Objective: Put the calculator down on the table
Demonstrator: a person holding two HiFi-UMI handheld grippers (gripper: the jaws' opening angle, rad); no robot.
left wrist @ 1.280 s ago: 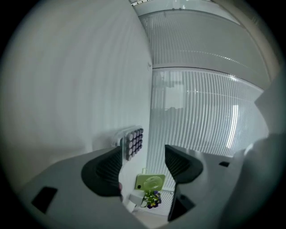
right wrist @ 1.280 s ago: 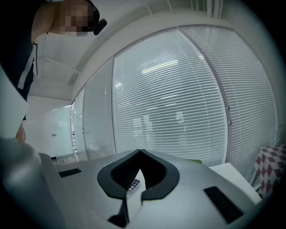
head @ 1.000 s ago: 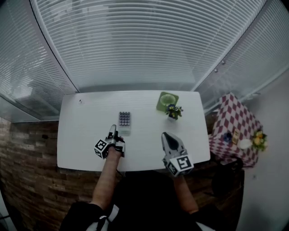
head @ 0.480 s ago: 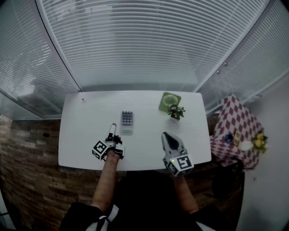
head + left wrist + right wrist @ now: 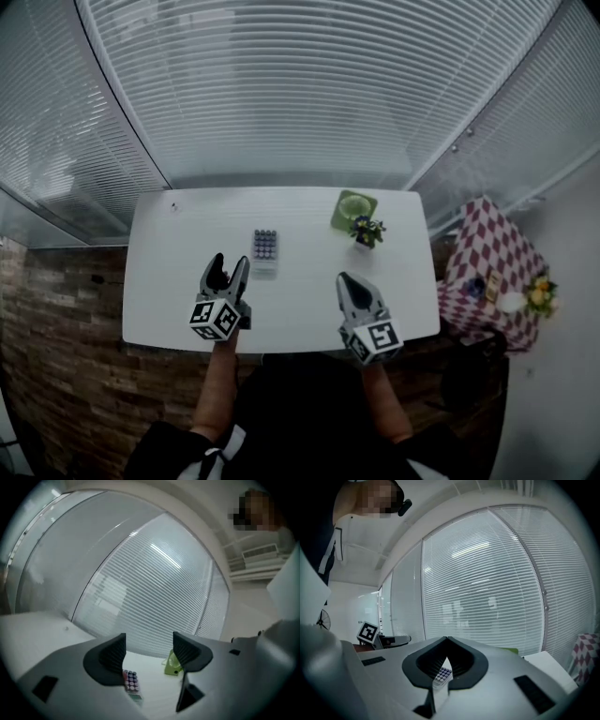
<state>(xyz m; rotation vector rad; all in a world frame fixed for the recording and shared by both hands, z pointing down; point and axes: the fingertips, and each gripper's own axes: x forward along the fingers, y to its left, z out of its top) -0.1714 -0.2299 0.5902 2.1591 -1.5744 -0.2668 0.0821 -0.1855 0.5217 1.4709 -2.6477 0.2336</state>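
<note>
The calculator (image 5: 264, 247), a slim pale body with rows of dark keys, lies flat on the white table (image 5: 169, 281), left of centre. My left gripper (image 5: 228, 263) hovers just short of it on the near-left side, open and holding nothing. In the left gripper view the calculator (image 5: 131, 682) shows low between the spread jaws of the left gripper (image 5: 149, 639). My right gripper (image 5: 344, 278) is shut and empty over the table's near right. In the right gripper view the calculator (image 5: 443, 672) peeks through the slit under the right gripper's (image 5: 447, 640) closed tips.
A green square dish (image 5: 353, 208) and a small potted plant (image 5: 364, 230) stand at the table's far right. A red-checked side table (image 5: 483, 267) with small items stands off to the right. Window blinds (image 5: 300, 94) run behind the table, and a brick wall (image 5: 56, 356) is at the left.
My left gripper's jaws have spread open, and it has turned so its marker cube faces up, shifting slightly left. The calculator and the right gripper stay put.
</note>
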